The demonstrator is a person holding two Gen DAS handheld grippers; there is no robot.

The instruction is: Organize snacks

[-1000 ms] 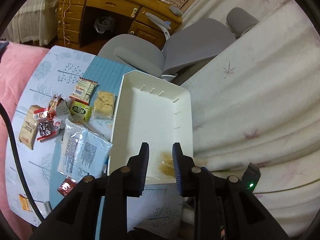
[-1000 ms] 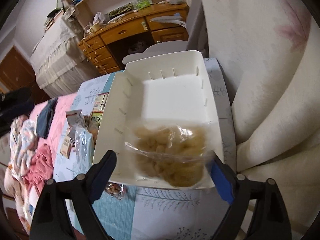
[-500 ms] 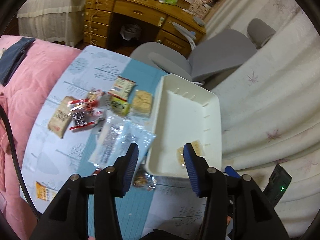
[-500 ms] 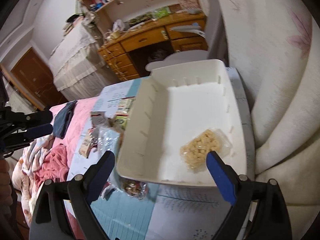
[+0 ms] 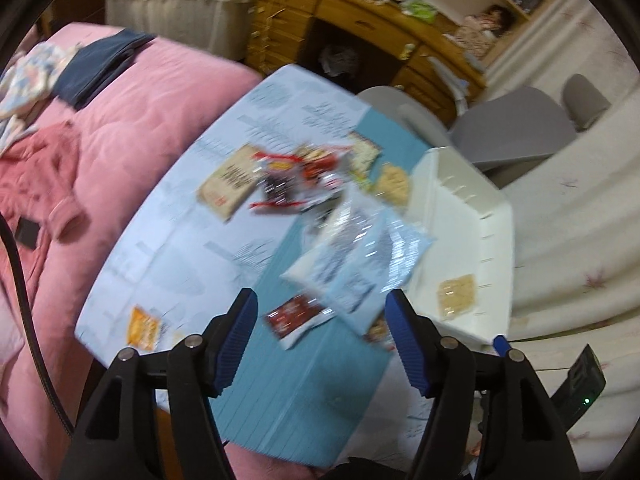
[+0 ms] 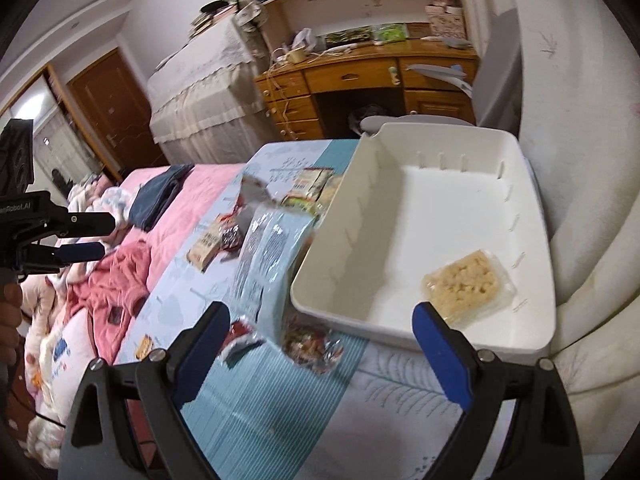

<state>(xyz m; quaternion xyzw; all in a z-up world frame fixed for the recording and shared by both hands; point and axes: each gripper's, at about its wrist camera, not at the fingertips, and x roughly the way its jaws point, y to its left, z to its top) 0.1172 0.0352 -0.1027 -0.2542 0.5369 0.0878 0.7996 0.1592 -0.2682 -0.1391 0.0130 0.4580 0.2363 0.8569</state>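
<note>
Snacks lie scattered on the blue tablecloth (image 5: 192,264) beside one white bin (image 6: 532,248), which holds a single clear-wrapped rice cake (image 6: 466,288) near its right wall. We see our right gripper (image 6: 320,344) spread wide and empty above the bin's near edge. Our left gripper (image 5: 320,340) is opening, nothing between its jaws, over one large pale-blue packet (image 5: 360,260) and one small red packet (image 5: 296,316) (blurred). One orange packet (image 5: 143,326) sits apart at the cloth's edge.
</note>
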